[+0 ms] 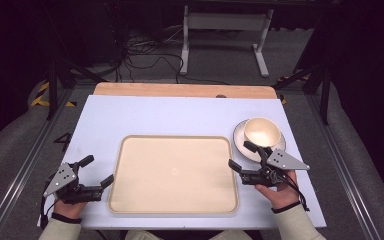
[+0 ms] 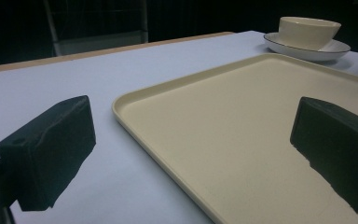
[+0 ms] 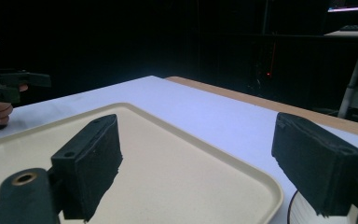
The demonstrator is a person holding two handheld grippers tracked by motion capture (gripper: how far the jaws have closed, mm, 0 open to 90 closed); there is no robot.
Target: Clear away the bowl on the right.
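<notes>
A cream bowl [image 1: 261, 131], round and plain with a smooth pale inside, is sitting on a white saucer [image 1: 241, 141] with a thin dark rim, at the table's right side just beside the beige tray [image 1: 174, 172]. The right gripper [image 1: 243, 156] is hovering near it with jaws wide apart and nothing between them. The left gripper [image 1: 96, 172] is resting by the tray's left edge, also gaping and empty.

In the right gripper view the saucer [image 3: 303, 212] was cut off by the bottom edge — only a sliver showed beside the right jaw. The tray [image 2: 177, 88] ran past the left gripper view's right and bottom edges, and the cup [image 2: 307, 31] hid the saucer's middle.
</notes>
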